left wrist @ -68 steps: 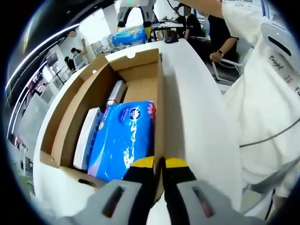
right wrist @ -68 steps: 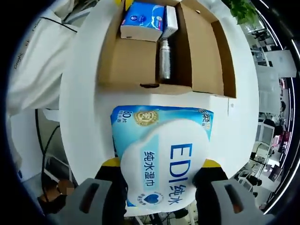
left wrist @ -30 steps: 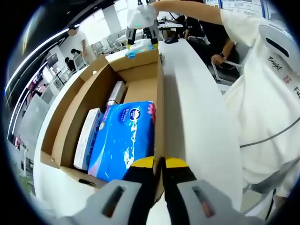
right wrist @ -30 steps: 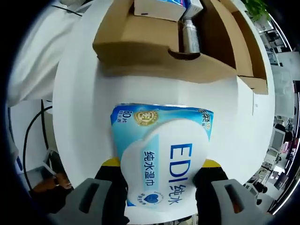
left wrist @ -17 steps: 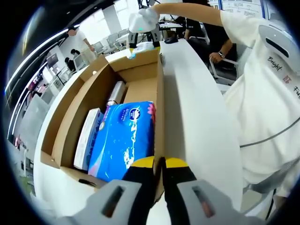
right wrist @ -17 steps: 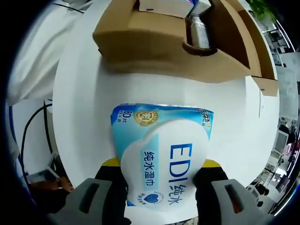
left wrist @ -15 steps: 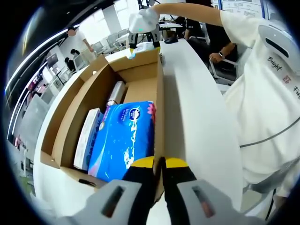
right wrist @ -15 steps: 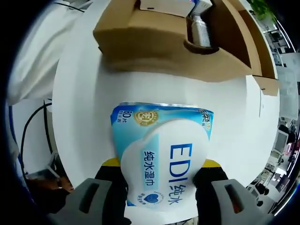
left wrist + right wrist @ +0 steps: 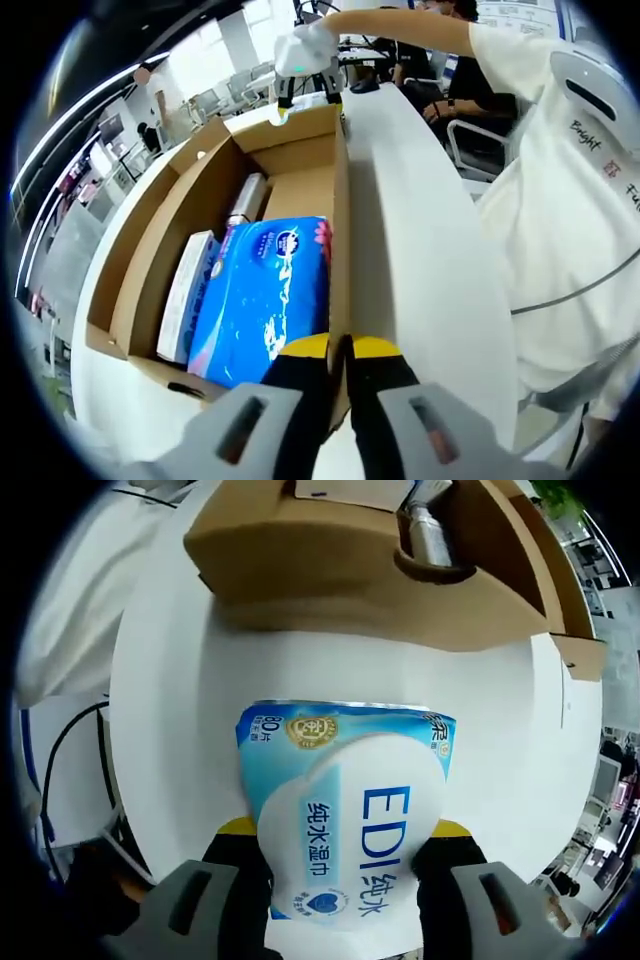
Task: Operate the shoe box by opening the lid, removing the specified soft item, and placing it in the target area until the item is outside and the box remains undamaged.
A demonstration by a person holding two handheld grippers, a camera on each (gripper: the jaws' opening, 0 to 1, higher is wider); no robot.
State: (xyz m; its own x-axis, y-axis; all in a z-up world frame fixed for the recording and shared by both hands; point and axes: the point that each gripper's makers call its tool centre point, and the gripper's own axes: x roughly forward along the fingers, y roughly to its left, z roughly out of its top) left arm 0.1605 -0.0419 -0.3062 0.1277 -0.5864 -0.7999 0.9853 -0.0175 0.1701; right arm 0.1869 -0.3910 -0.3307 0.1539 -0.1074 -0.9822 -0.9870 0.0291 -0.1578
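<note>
The open cardboard shoe box (image 9: 298,140) lies on a white table (image 9: 420,260). My left gripper (image 9: 341,352) is shut on the box's near side wall, its yellow-tipped fingers pinching the cardboard. Inside lie a blue tissue pack (image 9: 265,295), a white flat box (image 9: 185,292) and a silver bottle (image 9: 246,199). My right gripper (image 9: 345,845) is shut on a light-blue EDI wet-wipe pack (image 9: 345,810), held low over the white table (image 9: 180,700) just outside the box's end wall (image 9: 350,580). In the left gripper view the right gripper (image 9: 305,55) sits beyond the box's far end.
A person in a white coat (image 9: 570,220) stands along the table's right side. Other people sit on chairs (image 9: 480,100) behind the table. Cables (image 9: 60,770) hang below the table edge. The box flap (image 9: 575,650) sticks out at the right.
The right gripper has carried the wipe pack down and away from the box, beyond its end wall and closer to the table. The left gripper has stayed clamped on the wall.
</note>
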